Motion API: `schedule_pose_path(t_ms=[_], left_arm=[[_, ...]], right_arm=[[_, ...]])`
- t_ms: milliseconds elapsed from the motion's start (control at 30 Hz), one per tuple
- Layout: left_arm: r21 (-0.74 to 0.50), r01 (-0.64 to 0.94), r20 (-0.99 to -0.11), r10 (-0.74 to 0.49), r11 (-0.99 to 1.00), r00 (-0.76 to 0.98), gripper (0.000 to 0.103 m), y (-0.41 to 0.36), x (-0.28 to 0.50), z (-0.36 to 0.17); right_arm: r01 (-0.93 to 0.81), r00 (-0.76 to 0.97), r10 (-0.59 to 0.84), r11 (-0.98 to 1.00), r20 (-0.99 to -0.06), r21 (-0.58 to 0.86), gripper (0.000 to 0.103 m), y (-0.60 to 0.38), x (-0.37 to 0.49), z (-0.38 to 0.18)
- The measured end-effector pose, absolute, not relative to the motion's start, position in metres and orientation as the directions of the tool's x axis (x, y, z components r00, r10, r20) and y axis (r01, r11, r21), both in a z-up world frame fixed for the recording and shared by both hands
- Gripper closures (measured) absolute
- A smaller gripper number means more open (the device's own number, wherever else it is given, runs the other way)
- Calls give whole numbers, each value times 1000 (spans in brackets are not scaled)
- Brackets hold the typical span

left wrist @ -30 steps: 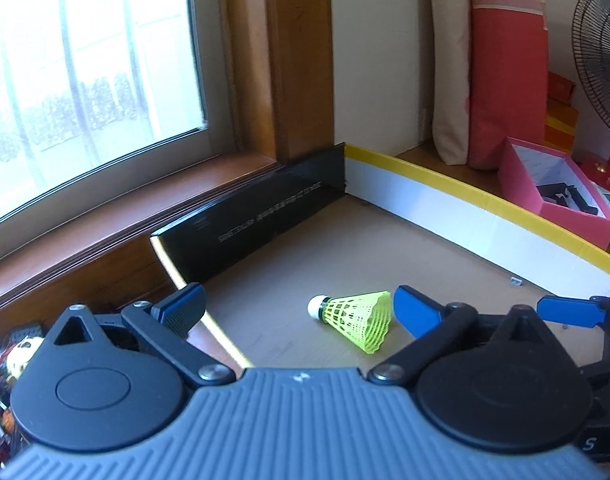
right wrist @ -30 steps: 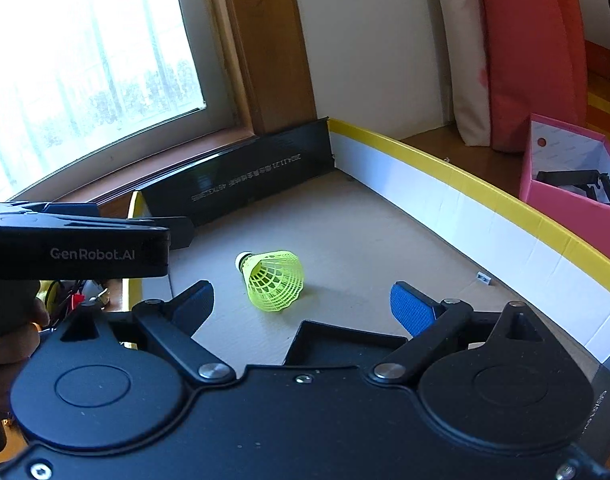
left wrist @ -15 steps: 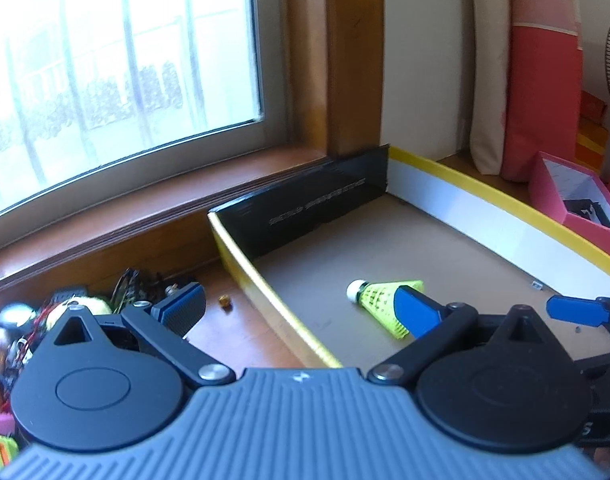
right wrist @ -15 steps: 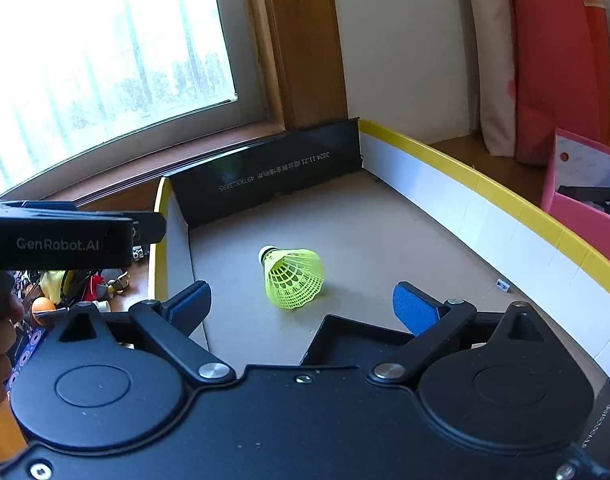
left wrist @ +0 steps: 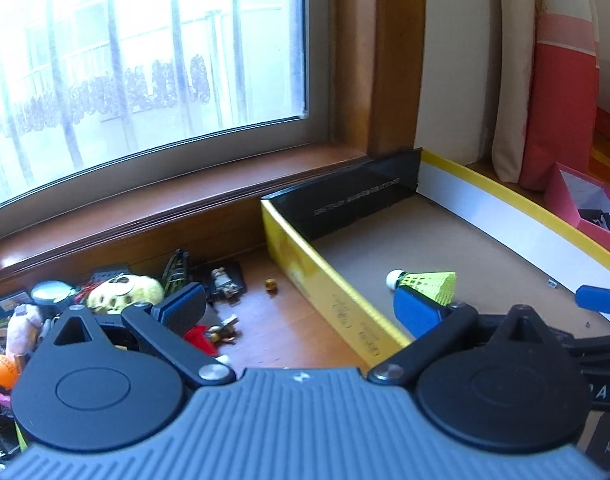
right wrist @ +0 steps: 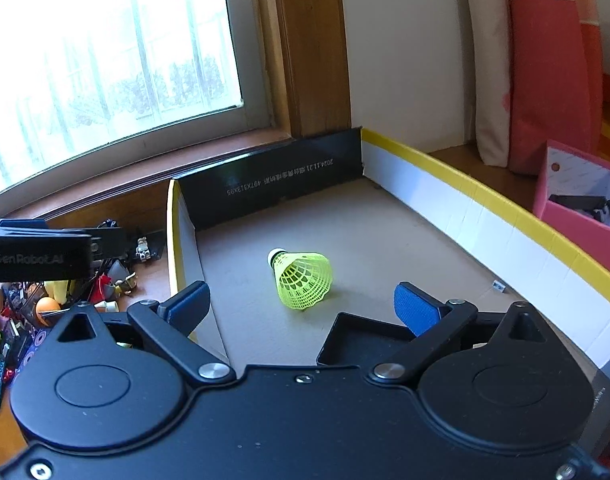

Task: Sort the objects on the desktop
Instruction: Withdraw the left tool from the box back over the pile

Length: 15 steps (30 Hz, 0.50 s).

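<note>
A neon-yellow shuttlecock (right wrist: 301,280) lies on its side on the floor of a large cardboard box with yellow rims (right wrist: 485,200); it also shows in the left wrist view (left wrist: 425,282). My left gripper (left wrist: 297,312) is open and empty, straddling the box's left wall (left wrist: 325,288), with a pile of small desktop objects (left wrist: 117,296) below its left finger. My right gripper (right wrist: 301,306) is open and empty over the box, just behind the shuttlecock. A black tray (right wrist: 369,338) sits under the right gripper.
The pile on the wooden desk holds a yellow skull toy (left wrist: 123,292), an orange ball (left wrist: 3,370), a small motor (left wrist: 225,282) and other clutter. A pink box (right wrist: 585,200) stands right of the cardboard box. A window and wooden sill are behind.
My left gripper has swung left from over the box floor toward the pile of objects on the desk. My right gripper stays over the box, shifting slightly. The shuttlecock has not moved.
</note>
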<state>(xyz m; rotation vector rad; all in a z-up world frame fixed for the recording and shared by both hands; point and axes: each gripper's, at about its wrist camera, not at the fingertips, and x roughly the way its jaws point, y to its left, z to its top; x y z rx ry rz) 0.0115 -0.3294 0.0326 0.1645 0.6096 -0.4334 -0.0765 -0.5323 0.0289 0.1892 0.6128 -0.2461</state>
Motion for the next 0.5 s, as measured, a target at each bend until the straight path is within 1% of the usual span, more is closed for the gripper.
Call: schedule_pose_path(t_ms=[300, 500], left_arm=[[24, 396, -590, -306, 918, 747, 0, -256, 5, 37], [33, 333, -593, -249, 942, 766, 0, -186, -3, 42]], right_arm=[[284, 789, -191, 956, -583, 72, 4, -474, -77, 37], [220, 800, -134, 972, -584, 77, 3, -405, -71, 39]])
